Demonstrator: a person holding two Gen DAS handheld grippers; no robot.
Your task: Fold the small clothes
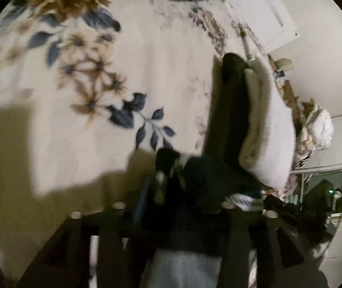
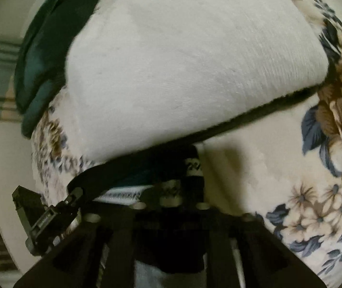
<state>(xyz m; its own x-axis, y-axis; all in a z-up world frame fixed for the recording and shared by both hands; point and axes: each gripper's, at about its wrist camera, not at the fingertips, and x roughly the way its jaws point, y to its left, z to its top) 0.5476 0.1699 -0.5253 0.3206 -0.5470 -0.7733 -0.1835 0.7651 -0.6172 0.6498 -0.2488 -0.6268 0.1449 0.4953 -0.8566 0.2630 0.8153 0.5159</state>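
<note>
Floral blanket (image 1: 147,48) lies bare to the left of a folded white towel (image 2: 183,60), whose dark-shadowed edge runs just beyond both grippers. Dark patterned socks (image 2: 192,168) bunch between the fingers of the left gripper (image 1: 171,206) and right gripper (image 2: 171,206); blur hides whether either set of jaws actually pinches them.

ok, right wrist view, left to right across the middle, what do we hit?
Dark green folded cloth → large white folded towel → cream fleece blanket with brown and blue flower print. The dark patterned clothes low at the hand-held gripper overlap too much to place.
</note>
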